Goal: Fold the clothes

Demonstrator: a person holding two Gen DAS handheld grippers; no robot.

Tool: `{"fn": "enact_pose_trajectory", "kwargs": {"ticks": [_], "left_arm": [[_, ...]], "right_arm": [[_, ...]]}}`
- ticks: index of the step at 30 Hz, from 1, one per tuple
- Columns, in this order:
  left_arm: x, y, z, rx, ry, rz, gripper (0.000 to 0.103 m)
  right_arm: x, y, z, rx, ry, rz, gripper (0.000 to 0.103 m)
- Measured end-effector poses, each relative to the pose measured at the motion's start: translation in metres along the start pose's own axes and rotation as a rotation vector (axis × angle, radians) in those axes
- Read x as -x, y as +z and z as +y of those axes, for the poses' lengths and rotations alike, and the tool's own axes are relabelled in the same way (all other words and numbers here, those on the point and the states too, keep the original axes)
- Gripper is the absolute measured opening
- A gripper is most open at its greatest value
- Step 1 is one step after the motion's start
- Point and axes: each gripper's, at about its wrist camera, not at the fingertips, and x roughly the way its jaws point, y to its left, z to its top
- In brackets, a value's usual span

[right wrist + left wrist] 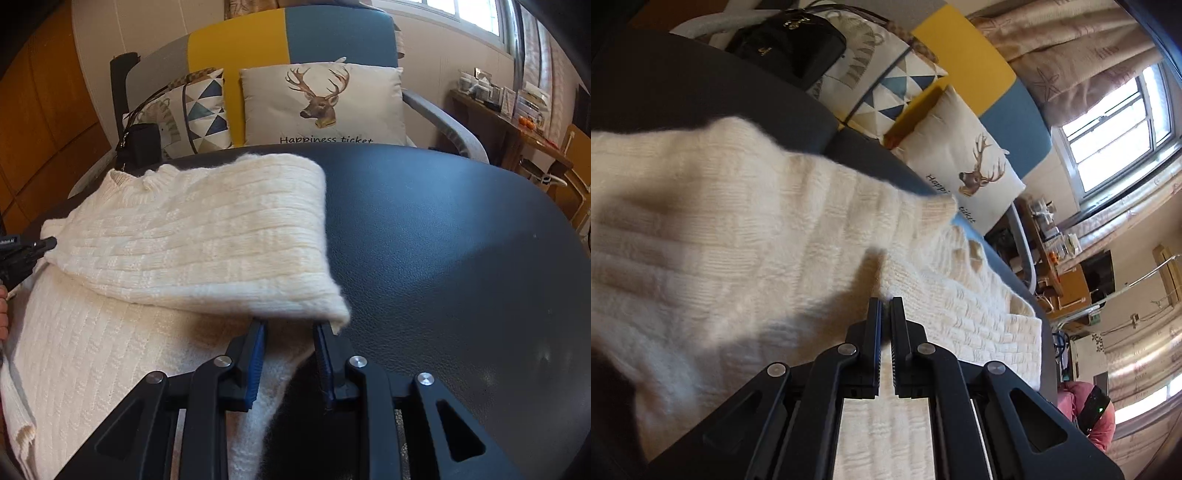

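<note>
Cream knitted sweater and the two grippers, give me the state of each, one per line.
Cream knitted sweater: lying on the black table, partly folded, one layer doubled over.
Left gripper: shut on the sweater's edge.
Right gripper: part-closed under the sweater's folded corner; whether it grips the knit cannot be told.

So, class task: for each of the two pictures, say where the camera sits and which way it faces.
Left wrist: on the left gripper, looking down its shut fingers at the cream sweater, cushions and window beyond.
Right wrist: on the right gripper, its jaws around the sweater's folded edge on the black table; a hand shows at left.
Shared: sweater, deer cushion, left gripper.
</note>
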Motion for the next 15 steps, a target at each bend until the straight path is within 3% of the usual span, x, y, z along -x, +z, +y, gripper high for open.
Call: {"fn": "enact_pose_trajectory", "kwargs": {"ticks": [7, 11, 15], "left_arm": [[0.002, -0.008, 0.017, 0.020, -0.029, -0.009, 0.004], [-0.001, -0.011, 0.017, 0.027, -0.050, -0.026, 0.008], [0.000, -0.016, 0.018, 0.026, -0.064, -0.062, 0.008]], "right_arm": [[-0.002, -0.004, -0.011, -0.045, -0.040, -0.008, 0.025], [0.004, -0.005, -0.019, -0.072, -0.011, -0.013, 0.025], [0.027, -0.003, -0.024, -0.101, -0.001, -0.089, 0.025]]}}
